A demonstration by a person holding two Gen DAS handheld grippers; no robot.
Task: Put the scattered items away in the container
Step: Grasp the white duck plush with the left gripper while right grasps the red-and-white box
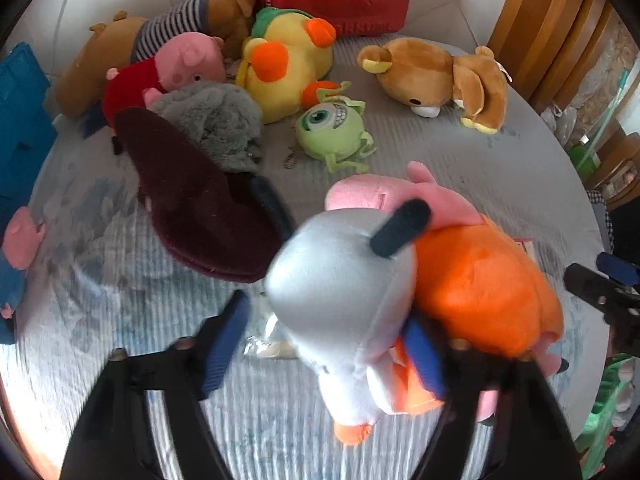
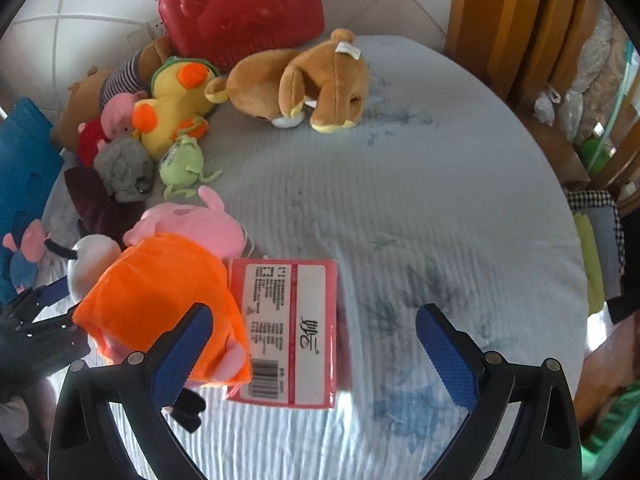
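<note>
I am closing my left gripper [image 1: 324, 344] around the white plush [image 1: 340, 300]; my right gripper [image 2: 316, 344] is hanging apart over the red box [image 2: 288, 332].
The plush is lying on the bed [image 1: 460, 168] against the orange plush [image 1: 480, 280], soft and light, so I am taking its narrow body; only one pad seems to be touching. The box looks stiff: flat sides for me.

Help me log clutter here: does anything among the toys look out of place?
Yes. A red box with a barcode label lies flat on the bedspread, beside the orange-dressed pig plush. It is the only packaged item among soft toys.
</note>
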